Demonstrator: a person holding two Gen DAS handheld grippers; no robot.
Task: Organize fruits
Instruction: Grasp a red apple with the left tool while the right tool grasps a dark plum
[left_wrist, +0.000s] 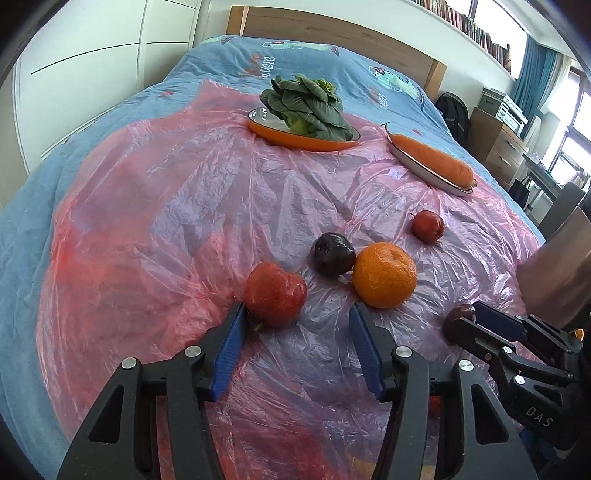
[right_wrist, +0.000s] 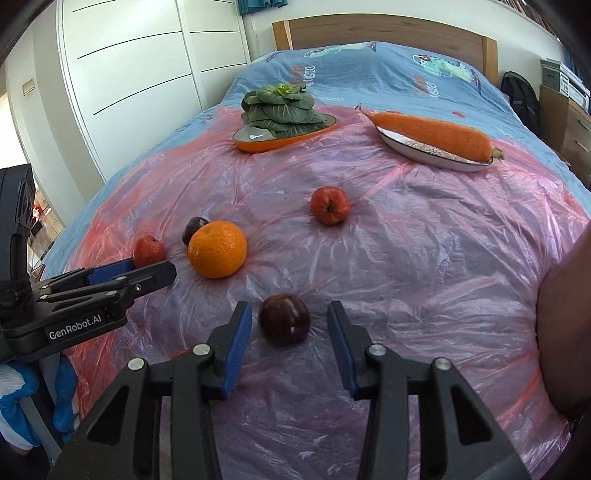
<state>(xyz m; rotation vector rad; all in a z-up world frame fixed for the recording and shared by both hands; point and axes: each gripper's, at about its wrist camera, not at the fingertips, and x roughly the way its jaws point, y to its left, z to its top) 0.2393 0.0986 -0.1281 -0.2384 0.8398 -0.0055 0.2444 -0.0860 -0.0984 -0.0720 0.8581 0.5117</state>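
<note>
Broadly, worked over a bed (left_wrist: 110, 110) covered by a pink plastic sheet (left_wrist: 184, 221), with an orange dish (left_wrist: 295, 142) of leafy greens (left_wrist: 306, 103) and a white plate (left_wrist: 417, 162) bearing a carrot (left_wrist: 432, 158) at the far end, both well apart from the loose fruit. Nearer, held the left gripper (left_wrist: 298, 310) open and angled down at the sheet, its left fingertip touching or just beside a red fruit (left_wrist: 275, 293) that sat ahead of the tips and left of the centre line rather than squarely between them. Likewise held the right gripper (right_wrist: 289, 306) open, straddling a dark plum (right_wrist: 283, 319) with a gap showing on either side, so not yet gripped. Judged the right hand better placed: needed only to close. Judged the left to need a small shift to its own left, or a push forward, before closing. Left an orange (left_wrist: 384, 275), a second dark plum (left_wrist: 334, 253) touching it, and a small red fruit (left_wrist: 428, 226) untouched farther up the sheet, between the grippers and the dishes. Could not tell which dish was meant for the fruit.
</note>
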